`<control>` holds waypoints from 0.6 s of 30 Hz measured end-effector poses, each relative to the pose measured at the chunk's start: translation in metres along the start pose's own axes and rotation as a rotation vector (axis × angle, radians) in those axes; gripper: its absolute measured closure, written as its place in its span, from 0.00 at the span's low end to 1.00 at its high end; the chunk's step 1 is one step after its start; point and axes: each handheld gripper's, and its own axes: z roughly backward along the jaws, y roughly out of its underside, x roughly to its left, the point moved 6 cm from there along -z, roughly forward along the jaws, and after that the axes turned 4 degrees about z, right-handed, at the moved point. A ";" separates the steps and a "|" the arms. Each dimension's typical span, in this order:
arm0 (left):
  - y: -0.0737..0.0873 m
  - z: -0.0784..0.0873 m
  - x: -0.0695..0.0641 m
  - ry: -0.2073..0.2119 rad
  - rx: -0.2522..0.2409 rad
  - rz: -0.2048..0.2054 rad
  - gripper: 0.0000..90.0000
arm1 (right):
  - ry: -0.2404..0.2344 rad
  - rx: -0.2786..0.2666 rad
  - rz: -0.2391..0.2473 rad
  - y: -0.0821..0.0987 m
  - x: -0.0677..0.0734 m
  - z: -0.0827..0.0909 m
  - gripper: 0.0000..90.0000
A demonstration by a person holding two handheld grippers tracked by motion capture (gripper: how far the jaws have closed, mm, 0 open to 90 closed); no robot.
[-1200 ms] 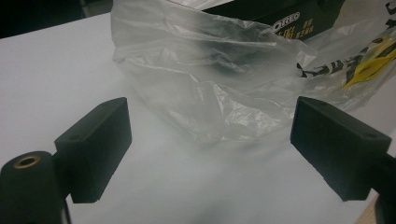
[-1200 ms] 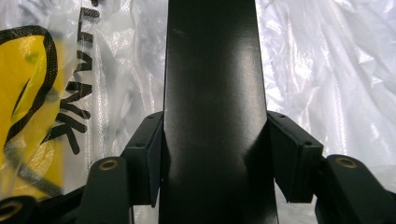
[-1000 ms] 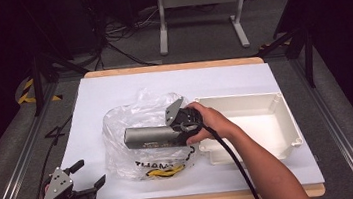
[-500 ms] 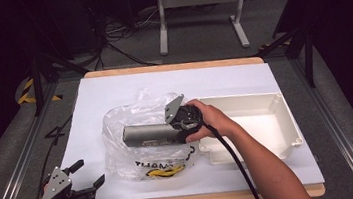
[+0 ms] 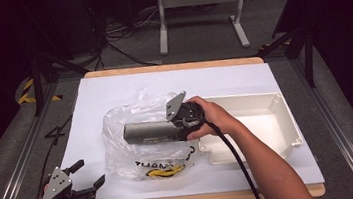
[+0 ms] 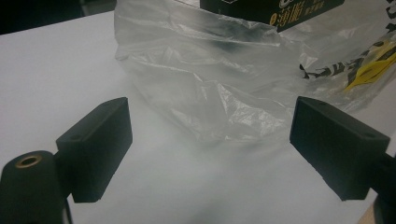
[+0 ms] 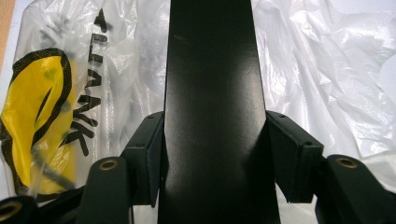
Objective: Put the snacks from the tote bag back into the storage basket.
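While the left claw (image 5: 83,176) sits at the near-left corner of the tabletop (image 5: 112,86), its jaws are spread wide w/ nothing between them, pointing toward the clear plastic bag (image 5: 136,157); bag lies crumpled mid-tabletop, black lettering & a yellow patch on its near side; right claw (image 5: 180,124) is clamped tight on a long dark box (image 5: 148,132), both pads pressed on its sides in the right gripper view (image 7: 212,140); box is held level right over the bag; just right of that is a white tray (image 5: 269,139), touching the bag's edge afaict; metal stand (image 5: 199,6) on the floor beyond.
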 end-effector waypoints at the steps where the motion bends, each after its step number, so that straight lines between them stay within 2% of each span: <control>1: 0.000 0.000 0.000 0.000 0.001 0.000 0.15 | -0.003 0.003 -0.001 0.000 0.000 0.002 0.48; 18: 0.000 0.001 0.001 -0.002 0.001 0.001 0.16 | 0.013 0.006 0.015 -0.002 -0.002 0.018 0.48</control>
